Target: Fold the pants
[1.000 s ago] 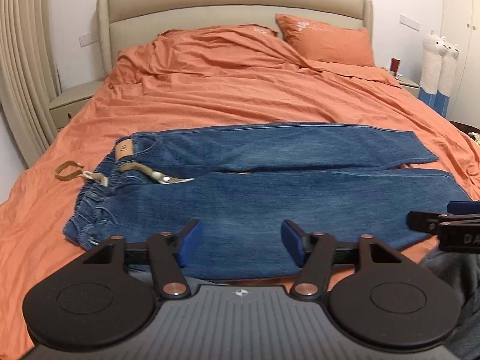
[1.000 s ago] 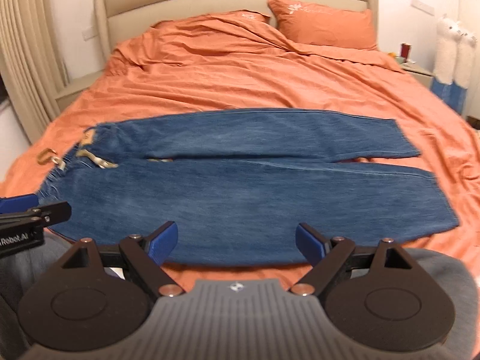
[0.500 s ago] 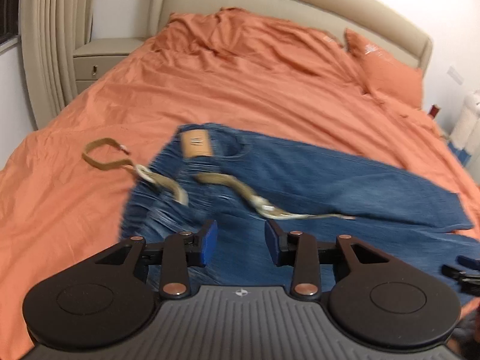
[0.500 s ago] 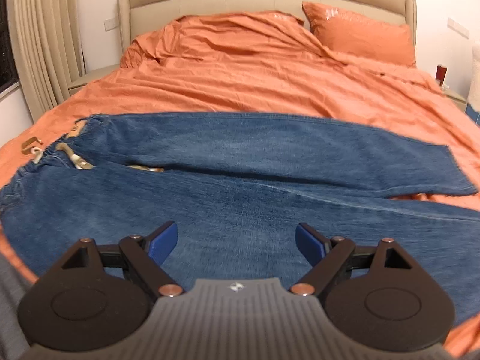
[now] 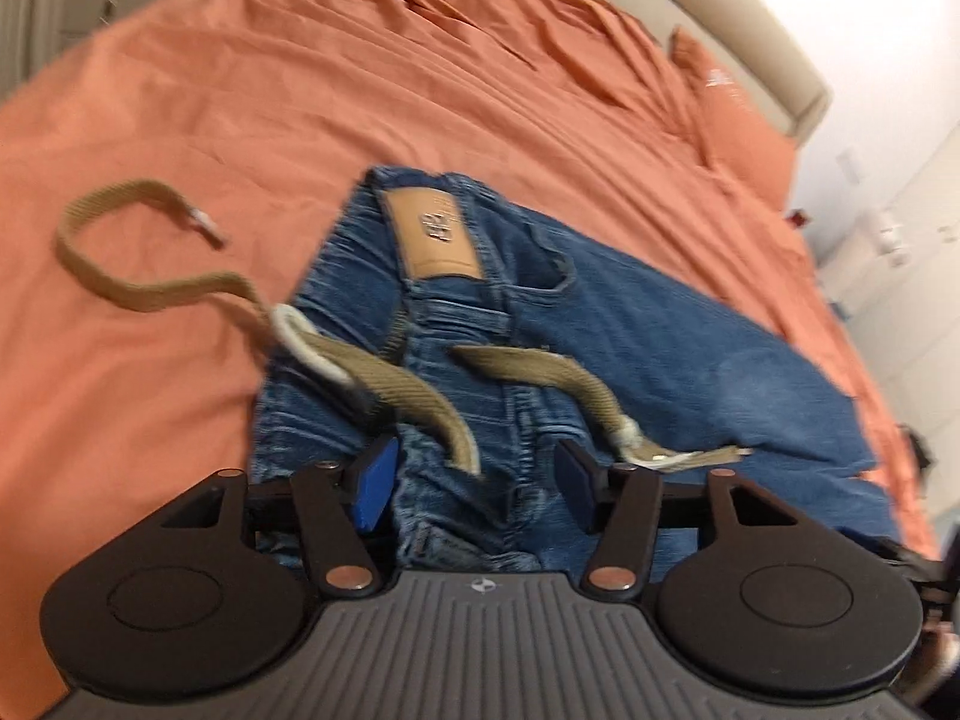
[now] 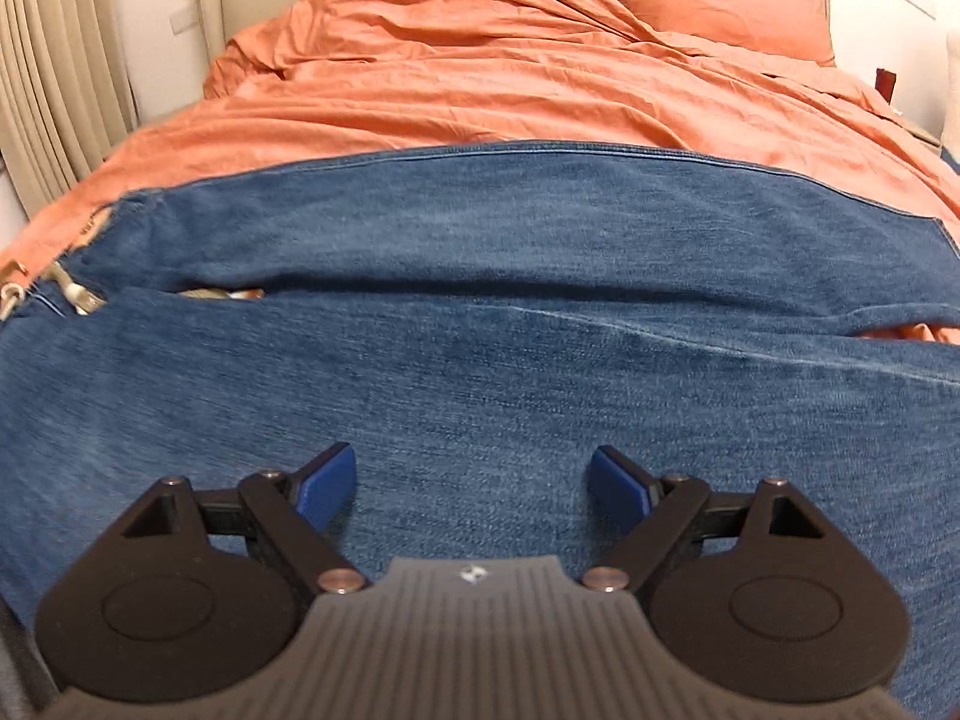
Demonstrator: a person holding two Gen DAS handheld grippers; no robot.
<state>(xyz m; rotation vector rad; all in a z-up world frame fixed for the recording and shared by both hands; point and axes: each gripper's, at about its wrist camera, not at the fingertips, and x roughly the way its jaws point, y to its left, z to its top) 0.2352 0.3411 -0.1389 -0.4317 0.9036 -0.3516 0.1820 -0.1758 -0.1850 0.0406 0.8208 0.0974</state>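
Now swung over to the waistband of the blue denim pants (image 5: pixel 600 324) spread flat on the orange bedsheet (image 5: pixel 240 90): left gripper (image 5: pixel 474 480), jaws just reopened, gathered denim between, unpinched. Ahead, tan woven belt (image 5: pixel 414 384) and leather patch (image 5: pixel 435 231). Lower over the near leg: right gripper (image 6: pixel 471 486), agape, empty.

Black linkage arms with copper-coloured rivets, round black discs at either side, blue pads (image 5: pixel 375 483) at the tips, ribbed grey housing with a small white emblem: left hand-held gripper (image 5: pixel 477 480). Same build on the right hand-held gripper (image 6: pixel 474 489).
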